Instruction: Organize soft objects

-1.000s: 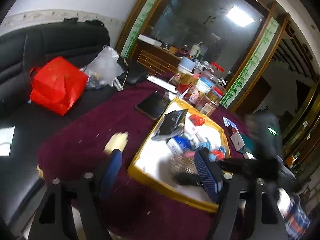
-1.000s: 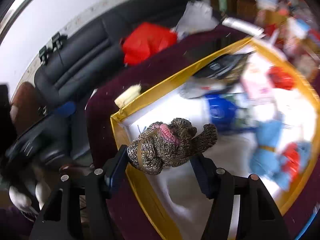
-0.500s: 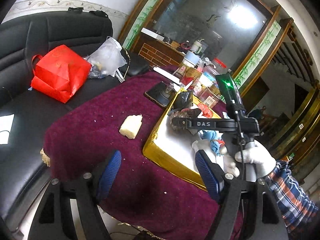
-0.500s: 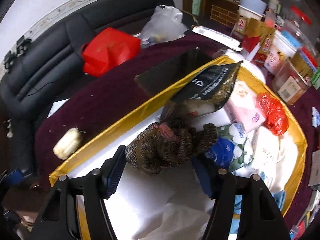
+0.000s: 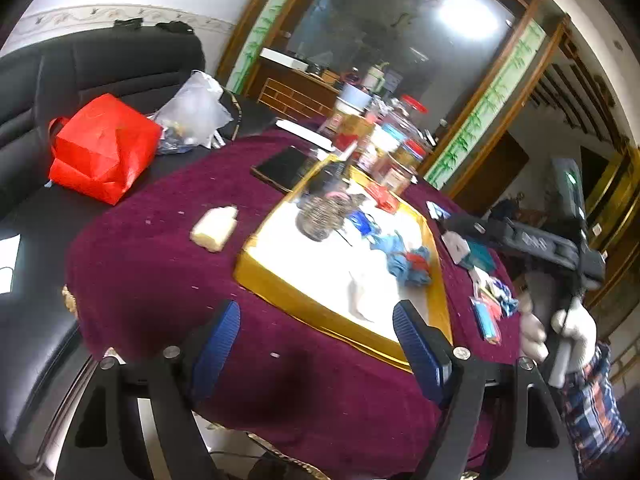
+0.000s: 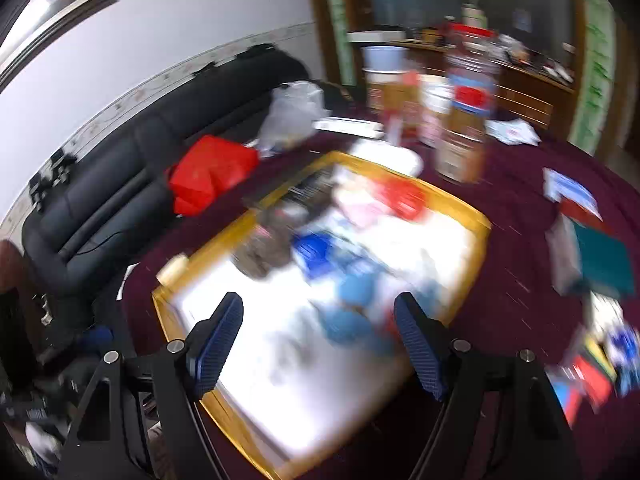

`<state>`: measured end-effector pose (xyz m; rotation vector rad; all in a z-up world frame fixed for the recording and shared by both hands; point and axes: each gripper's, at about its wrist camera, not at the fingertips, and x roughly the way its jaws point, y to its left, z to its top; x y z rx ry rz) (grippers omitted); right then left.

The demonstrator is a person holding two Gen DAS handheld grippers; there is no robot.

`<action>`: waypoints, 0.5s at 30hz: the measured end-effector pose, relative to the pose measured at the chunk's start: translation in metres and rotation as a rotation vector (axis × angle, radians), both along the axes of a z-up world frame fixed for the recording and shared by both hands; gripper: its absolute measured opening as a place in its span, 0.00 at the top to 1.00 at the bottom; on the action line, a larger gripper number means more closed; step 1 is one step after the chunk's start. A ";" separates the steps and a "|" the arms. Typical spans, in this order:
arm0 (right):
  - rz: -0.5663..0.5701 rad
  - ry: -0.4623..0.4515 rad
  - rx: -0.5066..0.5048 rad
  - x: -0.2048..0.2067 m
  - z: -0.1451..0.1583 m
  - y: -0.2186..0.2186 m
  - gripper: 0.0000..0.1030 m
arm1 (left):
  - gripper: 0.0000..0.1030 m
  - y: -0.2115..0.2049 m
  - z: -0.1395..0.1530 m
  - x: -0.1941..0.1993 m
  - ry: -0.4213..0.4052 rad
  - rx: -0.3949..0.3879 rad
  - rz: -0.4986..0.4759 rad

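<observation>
A gold-rimmed white tray (image 5: 280, 282) (image 6: 468, 216) sits on the maroon tablecloth. A brown knitted plush toy (image 5: 320, 216) (image 6: 264, 248) lies inside it near the far left side, beside blue soft items (image 5: 404, 260) (image 6: 352, 292) and packets. My left gripper (image 5: 316, 336) is open and empty, above the table's near edge. My right gripper (image 6: 318, 336) is open and empty, raised above the tray; its body (image 5: 532, 240) shows at right in the left wrist view. The right wrist view is blurred.
A pale sponge-like block (image 5: 214, 228) lies on the cloth left of the tray. A black phone (image 5: 280, 168), jars (image 6: 468, 120) and boxes stand behind it. Small packets (image 5: 486, 312) lie to the right. A red bag (image 5: 102, 148) sits on the black sofa.
My right gripper opened and let go of the knitted toy, which now lies in the tray. The right gripper pulled back and up to the right. The left gripper stayed open.
</observation>
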<state>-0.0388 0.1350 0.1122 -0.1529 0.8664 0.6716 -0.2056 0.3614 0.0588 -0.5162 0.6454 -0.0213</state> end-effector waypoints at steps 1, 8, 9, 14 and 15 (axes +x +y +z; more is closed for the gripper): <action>-0.019 0.004 0.003 -0.004 -0.002 -0.016 0.25 | 0.20 -0.007 0.002 0.001 0.000 0.011 -0.013; -0.150 0.017 0.070 -0.041 -0.005 -0.117 0.25 | 0.42 -0.082 0.015 0.040 0.031 0.193 -0.180; -0.162 0.011 0.078 -0.047 -0.003 -0.127 0.25 | 0.48 -0.089 0.015 0.048 0.049 0.214 -0.191; -0.212 -0.028 0.109 -0.066 0.007 -0.165 0.25 | 0.52 -0.120 -0.010 0.115 0.295 0.339 -0.272; -0.222 -0.034 0.117 -0.069 0.009 -0.174 0.25 | 0.52 -0.126 -0.019 0.131 0.354 0.391 -0.275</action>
